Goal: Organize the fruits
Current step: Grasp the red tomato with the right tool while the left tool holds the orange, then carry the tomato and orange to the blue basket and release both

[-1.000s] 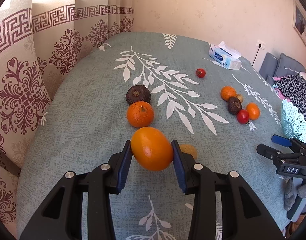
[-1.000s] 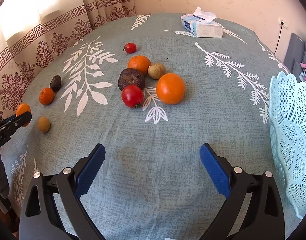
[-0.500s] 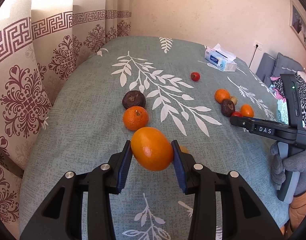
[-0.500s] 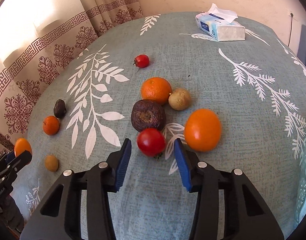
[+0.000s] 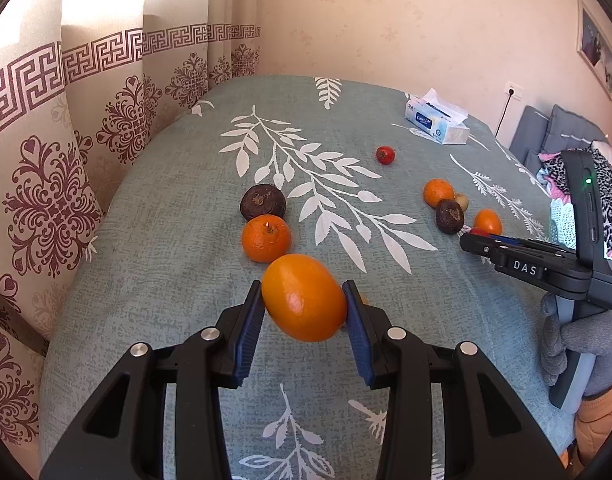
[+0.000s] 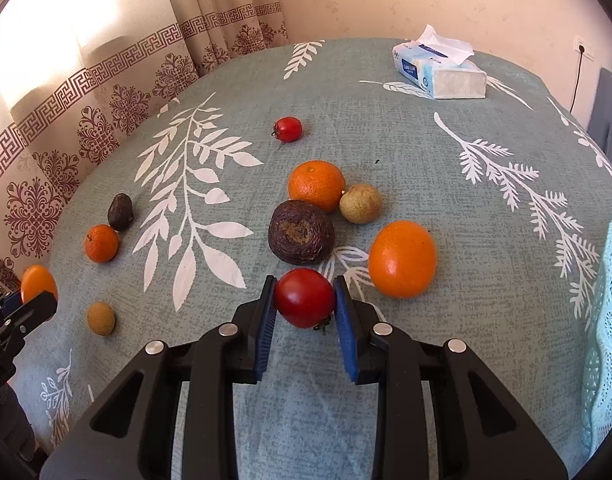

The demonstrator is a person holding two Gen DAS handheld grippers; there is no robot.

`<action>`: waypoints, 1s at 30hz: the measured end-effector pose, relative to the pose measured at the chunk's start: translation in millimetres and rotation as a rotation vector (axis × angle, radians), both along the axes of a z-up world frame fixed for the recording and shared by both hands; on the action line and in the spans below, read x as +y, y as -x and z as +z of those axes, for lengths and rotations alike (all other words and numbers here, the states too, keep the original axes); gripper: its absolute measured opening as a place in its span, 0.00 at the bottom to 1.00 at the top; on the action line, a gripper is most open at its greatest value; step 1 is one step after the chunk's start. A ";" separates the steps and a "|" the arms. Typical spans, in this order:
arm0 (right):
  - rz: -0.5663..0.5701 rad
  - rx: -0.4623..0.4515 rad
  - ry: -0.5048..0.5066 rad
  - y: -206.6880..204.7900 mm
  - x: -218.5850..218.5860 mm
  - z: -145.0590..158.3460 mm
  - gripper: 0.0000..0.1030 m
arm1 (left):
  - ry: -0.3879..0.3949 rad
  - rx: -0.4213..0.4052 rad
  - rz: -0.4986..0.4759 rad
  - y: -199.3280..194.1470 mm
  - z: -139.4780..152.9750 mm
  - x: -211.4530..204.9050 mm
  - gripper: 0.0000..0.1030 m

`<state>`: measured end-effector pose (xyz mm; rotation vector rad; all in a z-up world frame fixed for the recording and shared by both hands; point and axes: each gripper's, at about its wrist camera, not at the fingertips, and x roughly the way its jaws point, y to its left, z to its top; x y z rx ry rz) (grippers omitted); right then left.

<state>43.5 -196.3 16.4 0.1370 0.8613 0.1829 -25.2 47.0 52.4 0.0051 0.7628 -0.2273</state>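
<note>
My left gripper (image 5: 303,306) is shut on a smooth orange (image 5: 303,298), held just above the grey-green leaf-print cloth. Beyond it lie a mandarin (image 5: 265,238) and a dark wrinkled fruit (image 5: 263,202). My right gripper (image 6: 304,300) is shut on a red tomato (image 6: 304,297), both blue pads against its sides, low over the cloth. Close around the tomato sit a dark wrinkled fruit (image 6: 301,232), a large orange (image 6: 402,258), a mandarin (image 6: 316,185) and a small tan fruit (image 6: 360,203). A second small tomato (image 6: 287,129) lies farther back.
A pale blue lace basket (image 6: 608,320) stands at the right edge. A tissue box (image 6: 440,72) sits at the far side. A small tan fruit (image 6: 101,318) lies near the left gripper. Patterned curtains (image 5: 45,160) border the left; a gloved hand (image 5: 574,348) holds the right gripper.
The right gripper moved forward to the fruit cluster and closed from wide open onto the red tomato. The left gripper kept still with its orange.
</note>
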 end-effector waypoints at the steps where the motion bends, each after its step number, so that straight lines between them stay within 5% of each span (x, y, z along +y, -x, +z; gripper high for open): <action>1: -0.001 -0.009 -0.006 4.3 -1.7 3.7 0.28 | 0.000 -0.002 -0.001 0.6 0.6 -0.7 0.39; 15: -0.184 -0.103 -0.046 76.0 -94.3 50.3 0.28 | 0.003 -0.035 -0.053 15.4 14.4 -24.4 0.39; 30: -0.417 -0.047 -0.024 130.6 -188.2 38.1 0.29 | -0.022 -0.063 -0.160 26.7 31.0 -80.2 0.39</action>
